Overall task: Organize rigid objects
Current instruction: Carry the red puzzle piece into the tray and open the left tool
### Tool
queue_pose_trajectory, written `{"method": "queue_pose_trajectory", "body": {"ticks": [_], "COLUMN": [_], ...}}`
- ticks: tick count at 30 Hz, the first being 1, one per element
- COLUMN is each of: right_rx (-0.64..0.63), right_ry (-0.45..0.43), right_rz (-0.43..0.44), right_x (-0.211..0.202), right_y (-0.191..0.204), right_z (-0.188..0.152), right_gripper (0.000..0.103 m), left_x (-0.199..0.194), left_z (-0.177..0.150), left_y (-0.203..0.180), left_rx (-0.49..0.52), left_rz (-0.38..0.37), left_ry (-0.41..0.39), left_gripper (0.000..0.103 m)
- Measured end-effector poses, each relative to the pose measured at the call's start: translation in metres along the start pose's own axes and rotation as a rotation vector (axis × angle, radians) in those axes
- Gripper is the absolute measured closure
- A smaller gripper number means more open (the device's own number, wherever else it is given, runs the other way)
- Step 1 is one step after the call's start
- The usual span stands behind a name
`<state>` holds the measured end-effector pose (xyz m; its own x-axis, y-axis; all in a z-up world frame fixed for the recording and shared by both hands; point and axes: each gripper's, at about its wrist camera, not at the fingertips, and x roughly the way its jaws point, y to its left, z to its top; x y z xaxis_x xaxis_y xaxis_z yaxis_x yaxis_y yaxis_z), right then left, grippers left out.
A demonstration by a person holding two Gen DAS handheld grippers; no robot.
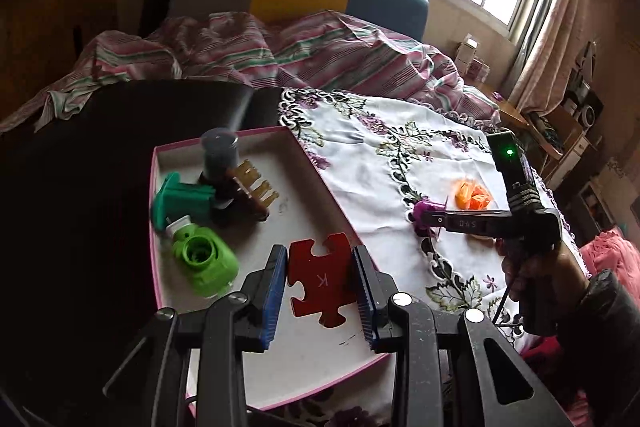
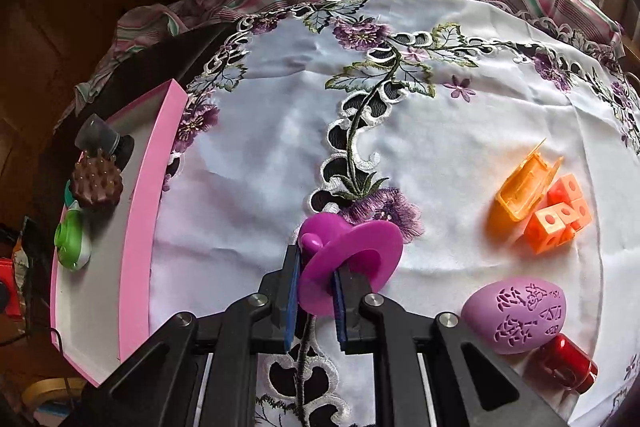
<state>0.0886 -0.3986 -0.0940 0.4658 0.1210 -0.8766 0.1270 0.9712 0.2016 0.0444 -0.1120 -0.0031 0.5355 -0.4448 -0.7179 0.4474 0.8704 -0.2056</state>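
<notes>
In the left wrist view my left gripper (image 1: 320,255) is shut on a flat red puzzle piece (image 1: 320,283) marked K, held just above the white floor of the pink-rimmed tray (image 1: 224,141). My right gripper (image 2: 317,262) is shut on the rim of a magenta plastic piece (image 2: 352,247) with a knob and a wide flange, low over the embroidered white tablecloth (image 2: 260,147). The left wrist view shows that right gripper (image 1: 434,217), in a person's hand, right of the tray with the magenta piece (image 1: 423,215) at its tip.
The tray holds a teal part (image 1: 180,199), a green part (image 1: 204,263), a dark cylinder (image 1: 219,155) and a brown spiky piece (image 1: 252,191). On the cloth lie an orange box (image 2: 520,187), orange cubes (image 2: 560,219), a purple egg (image 2: 516,315) and a red cylinder (image 2: 564,367). A bed with striped bedding stands behind.
</notes>
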Motion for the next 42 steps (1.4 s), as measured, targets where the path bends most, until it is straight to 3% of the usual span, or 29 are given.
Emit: {"method": "queue_pose_trajectory", "body": {"ticks": [10, 16, 23, 27, 36, 42], "right_rx": [-0.002, 0.006, -0.001, -0.002, -0.003, -0.002], "right_ry": [-0.009, -0.010, -0.009, -0.008, -0.006, -0.007], "right_rz": [-0.007, -0.008, -0.016, -0.017, -0.020, -0.022], "right_x": [0.001, 0.000, 0.001, 0.001, 0.002, 0.001], "right_y": [0.000, -0.001, 0.000, -0.001, -0.001, -0.001], "right_z": [0.000, 0.000, 0.001, 0.001, 0.003, 0.004], "right_gripper": [0.089, 0.089, 0.089, 0.089, 0.089, 0.089], "left_x": [-0.007, -0.029, -0.052, -0.032, 0.050, 0.101], "left_z": [-0.007, -0.006, 0.007, 0.010, 0.018, 0.025], "left_y": [0.012, 0.043, 0.083, 0.082, 0.032, 0.022], "left_rx": [-0.019, -0.100, -0.173, -0.179, -0.093, -0.080], "left_rz": [0.010, 0.002, 0.077, 0.032, -0.091, -0.074], "left_ry": [0.002, -0.026, -0.088, -0.050, 0.093, 0.164], "left_gripper": [0.070, 0.070, 0.070, 0.070, 0.070, 0.070]}}
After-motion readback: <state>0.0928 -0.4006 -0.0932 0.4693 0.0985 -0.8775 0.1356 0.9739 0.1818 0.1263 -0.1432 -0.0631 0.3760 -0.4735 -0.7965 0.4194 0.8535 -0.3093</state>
